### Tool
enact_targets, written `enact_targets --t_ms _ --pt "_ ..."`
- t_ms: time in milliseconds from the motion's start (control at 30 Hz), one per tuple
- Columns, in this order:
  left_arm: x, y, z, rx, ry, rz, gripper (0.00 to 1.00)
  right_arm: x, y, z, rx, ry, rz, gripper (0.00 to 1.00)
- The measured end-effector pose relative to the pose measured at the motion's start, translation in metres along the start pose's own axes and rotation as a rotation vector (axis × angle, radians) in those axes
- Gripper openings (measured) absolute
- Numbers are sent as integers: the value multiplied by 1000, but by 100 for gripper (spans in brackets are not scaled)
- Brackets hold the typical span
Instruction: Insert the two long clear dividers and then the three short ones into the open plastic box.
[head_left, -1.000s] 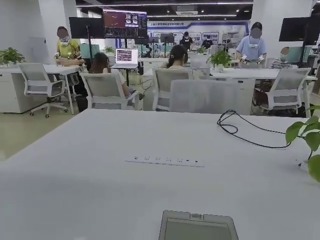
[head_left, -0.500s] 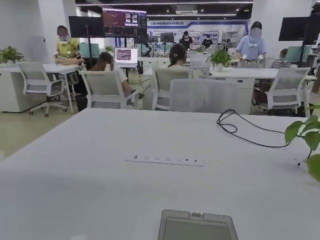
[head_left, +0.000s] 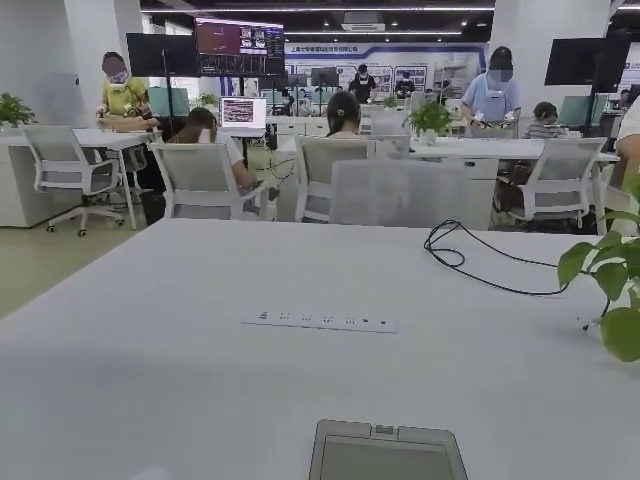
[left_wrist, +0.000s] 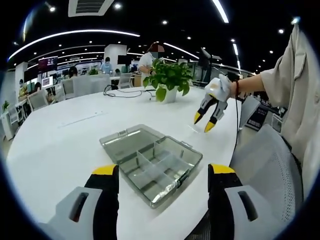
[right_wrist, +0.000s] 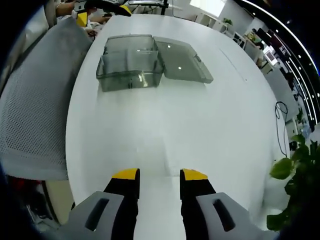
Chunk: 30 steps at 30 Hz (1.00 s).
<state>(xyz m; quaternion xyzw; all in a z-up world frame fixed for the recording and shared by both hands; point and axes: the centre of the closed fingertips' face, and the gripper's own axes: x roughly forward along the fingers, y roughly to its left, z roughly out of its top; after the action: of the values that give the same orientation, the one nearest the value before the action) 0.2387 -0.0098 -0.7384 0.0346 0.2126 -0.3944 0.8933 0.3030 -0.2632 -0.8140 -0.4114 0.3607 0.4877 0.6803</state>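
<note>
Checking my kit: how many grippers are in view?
2: the left gripper before the open box; the right gripper raised beyond it, near the plant.

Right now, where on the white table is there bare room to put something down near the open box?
The wide stretch between the right tool and the open box is bare. So is the table between the power strip and the box lid. It is crowded toward the plant and the black cable.
</note>
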Motion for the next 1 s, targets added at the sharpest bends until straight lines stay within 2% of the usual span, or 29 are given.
enact_targets --t_ms 133,267,600,700,900,1000 --pt "1 -1 0 -11 0 -4 69 -3 -2 33 -31 -76 -35 32" --pt "2 -1 3 -51 -22 -10 65 -6 0 62 -59 -133 -57 32" --pt "5 -5 4 -57 -31 -17 56 -5 16 117 -118 -252 -65 32" --pt "7 -7 7 -102 -54 -20 53 -3 23 133 -134 -288 -61 32" --pt "8 -7 14 -137 -84 -18 45 -3 39 158 -182 -333 -36 32" --pt "9 -9 21 -173 -130 -36 41 -5 44 170 -198 -359 -39 32"
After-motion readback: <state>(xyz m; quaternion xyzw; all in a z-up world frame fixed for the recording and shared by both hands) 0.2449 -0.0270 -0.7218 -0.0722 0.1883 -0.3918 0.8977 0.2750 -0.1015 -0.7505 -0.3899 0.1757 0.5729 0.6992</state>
